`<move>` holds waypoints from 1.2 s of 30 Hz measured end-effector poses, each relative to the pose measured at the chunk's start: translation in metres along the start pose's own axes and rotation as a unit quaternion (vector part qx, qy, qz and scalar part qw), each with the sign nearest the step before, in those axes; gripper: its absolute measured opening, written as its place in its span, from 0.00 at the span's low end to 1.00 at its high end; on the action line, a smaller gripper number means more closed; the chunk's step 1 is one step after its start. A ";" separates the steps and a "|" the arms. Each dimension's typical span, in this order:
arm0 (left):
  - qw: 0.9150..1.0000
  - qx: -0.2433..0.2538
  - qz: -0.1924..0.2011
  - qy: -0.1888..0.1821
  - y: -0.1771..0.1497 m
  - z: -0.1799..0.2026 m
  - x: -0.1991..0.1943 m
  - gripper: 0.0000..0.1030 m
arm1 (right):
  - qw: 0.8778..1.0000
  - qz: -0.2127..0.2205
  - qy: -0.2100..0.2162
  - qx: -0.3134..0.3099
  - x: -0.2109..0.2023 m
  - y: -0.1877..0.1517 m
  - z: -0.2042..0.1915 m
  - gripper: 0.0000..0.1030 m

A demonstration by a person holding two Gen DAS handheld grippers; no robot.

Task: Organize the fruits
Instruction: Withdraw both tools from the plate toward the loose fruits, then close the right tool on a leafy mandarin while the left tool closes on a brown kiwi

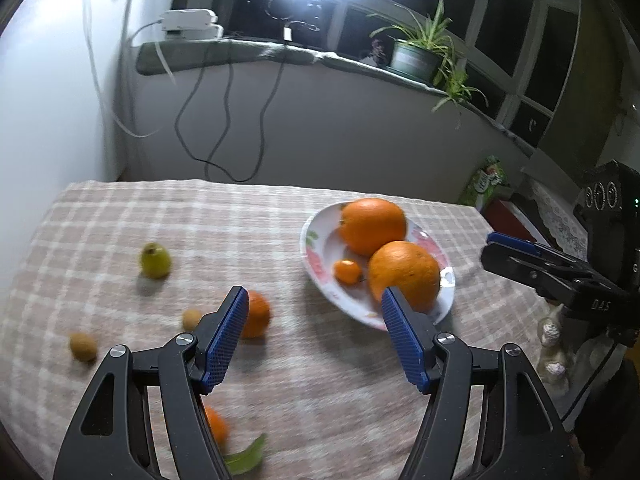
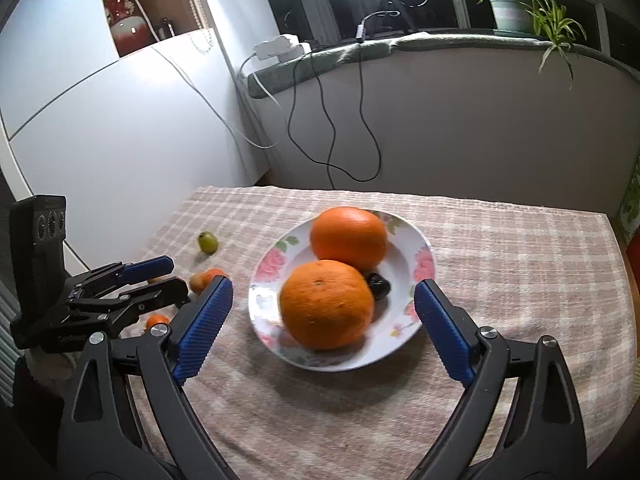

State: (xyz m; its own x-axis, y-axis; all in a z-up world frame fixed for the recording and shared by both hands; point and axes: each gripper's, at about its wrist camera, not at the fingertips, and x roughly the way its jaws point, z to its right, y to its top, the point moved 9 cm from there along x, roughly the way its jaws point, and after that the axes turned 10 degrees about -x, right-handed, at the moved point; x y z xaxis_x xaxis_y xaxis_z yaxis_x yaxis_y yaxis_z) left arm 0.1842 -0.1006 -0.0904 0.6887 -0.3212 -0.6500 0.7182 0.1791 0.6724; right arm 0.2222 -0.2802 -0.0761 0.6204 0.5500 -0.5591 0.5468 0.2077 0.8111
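Observation:
A white flowered plate [image 1: 318,264] [image 2: 416,240] on the checked tablecloth holds two big oranges [image 1: 373,226] [image 2: 326,304], a tiny orange fruit [image 1: 347,271] and a small dark fruit [image 2: 378,285]. Left of the plate lie a green pear-like fruit [image 1: 155,261] [image 2: 208,242], a mandarin [image 1: 258,314], two small brown fruits [image 1: 83,346] and another mandarin with a leaf [image 1: 216,426]. My left gripper [image 1: 314,300] is open above the cloth with nothing between its fingers. My right gripper [image 2: 324,292] is open, its fingers either side of the plate's near orange without touching it.
The checked cloth [image 1: 200,216] covers the whole table. A windowsill behind carries a potted plant [image 1: 418,54], a white box [image 1: 188,24] and hanging cables. A white cabinet [image 2: 120,120] stands at the left. Bottles [image 1: 554,356] and a green carton [image 1: 486,180] stand off the table's right side.

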 end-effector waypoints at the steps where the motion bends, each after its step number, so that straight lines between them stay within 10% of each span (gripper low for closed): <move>1: 1.000 -0.005 0.003 0.004 0.001 -0.007 -0.004 0.67 | 1.000 0.000 0.002 -0.002 0.000 0.000 -0.004 0.91; 24: 0.992 -0.093 0.030 0.084 -0.009 -0.147 -0.049 0.66 | 0.993 -0.025 0.086 -0.081 0.034 -0.007 -0.126 0.91; 36: 0.989 -0.109 0.009 0.098 -0.022 -0.184 -0.034 0.45 | 0.983 -0.068 0.128 -0.116 0.076 -0.030 -0.188 0.78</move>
State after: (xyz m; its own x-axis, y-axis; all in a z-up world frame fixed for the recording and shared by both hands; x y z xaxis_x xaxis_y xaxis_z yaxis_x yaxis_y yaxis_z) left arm 0.1639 0.0779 -0.1483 0.6926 -0.1343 -0.7087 0.6953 0.3856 0.6065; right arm 0.1473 -0.0923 -0.1103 0.3723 0.6842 -0.6271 0.4536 0.4553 0.7661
